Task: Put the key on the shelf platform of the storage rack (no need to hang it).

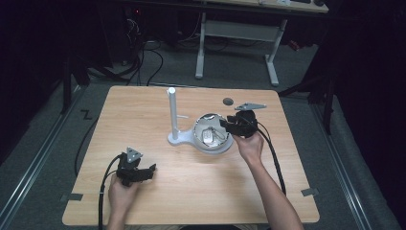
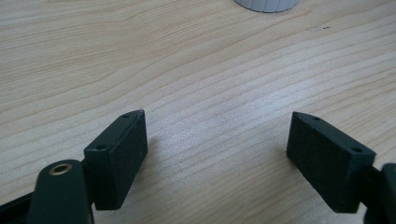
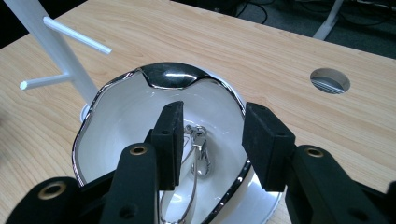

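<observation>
Silvery metal clasp [image 3: 200, 148] — white dish [image 3: 116, 121]

Thin silver chain with clasp [image 3: 198, 151] – lying loose in white bowl [image 3: 121, 112]

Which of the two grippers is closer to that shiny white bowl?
The right. The right gripper hangs right over the bowl, jaws apart above the metal clasp lying inside. The left gripper sits well apart, low over bare table near the person.
</observation>
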Action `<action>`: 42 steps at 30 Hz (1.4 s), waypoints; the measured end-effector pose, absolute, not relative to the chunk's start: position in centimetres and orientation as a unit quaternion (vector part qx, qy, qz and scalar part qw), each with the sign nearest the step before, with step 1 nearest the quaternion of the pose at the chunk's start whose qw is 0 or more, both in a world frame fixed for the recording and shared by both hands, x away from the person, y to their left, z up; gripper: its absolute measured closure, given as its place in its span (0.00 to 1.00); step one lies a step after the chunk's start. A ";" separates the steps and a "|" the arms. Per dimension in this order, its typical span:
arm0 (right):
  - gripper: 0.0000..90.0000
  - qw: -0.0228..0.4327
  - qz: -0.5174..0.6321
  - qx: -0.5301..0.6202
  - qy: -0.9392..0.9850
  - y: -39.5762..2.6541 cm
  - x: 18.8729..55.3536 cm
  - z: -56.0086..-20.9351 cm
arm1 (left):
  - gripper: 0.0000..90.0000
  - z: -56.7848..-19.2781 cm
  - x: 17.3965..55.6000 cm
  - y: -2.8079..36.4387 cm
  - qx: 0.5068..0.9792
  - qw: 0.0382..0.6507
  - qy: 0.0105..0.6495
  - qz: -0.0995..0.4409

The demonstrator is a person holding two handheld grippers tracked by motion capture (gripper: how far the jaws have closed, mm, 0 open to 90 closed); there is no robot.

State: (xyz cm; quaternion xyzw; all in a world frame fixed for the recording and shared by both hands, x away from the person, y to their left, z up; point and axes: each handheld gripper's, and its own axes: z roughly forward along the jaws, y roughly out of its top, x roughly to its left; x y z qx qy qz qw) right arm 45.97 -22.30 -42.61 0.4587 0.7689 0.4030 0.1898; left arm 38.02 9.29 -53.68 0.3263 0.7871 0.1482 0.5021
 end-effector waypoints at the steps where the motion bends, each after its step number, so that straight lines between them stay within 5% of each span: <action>1: 0.66 0.190 0.404 0.460 0.767 -22.4 45.9 -42.6 | 0.23 -53.7 38.0 9.3 0.326 0.502 0.787 0.148; 42: 0.65 0.205 0.420 0.490 0.736 -29.6 41.2 -42.6 | 0.23 -53.7 38.0 9.3 0.325 0.502 0.788 0.148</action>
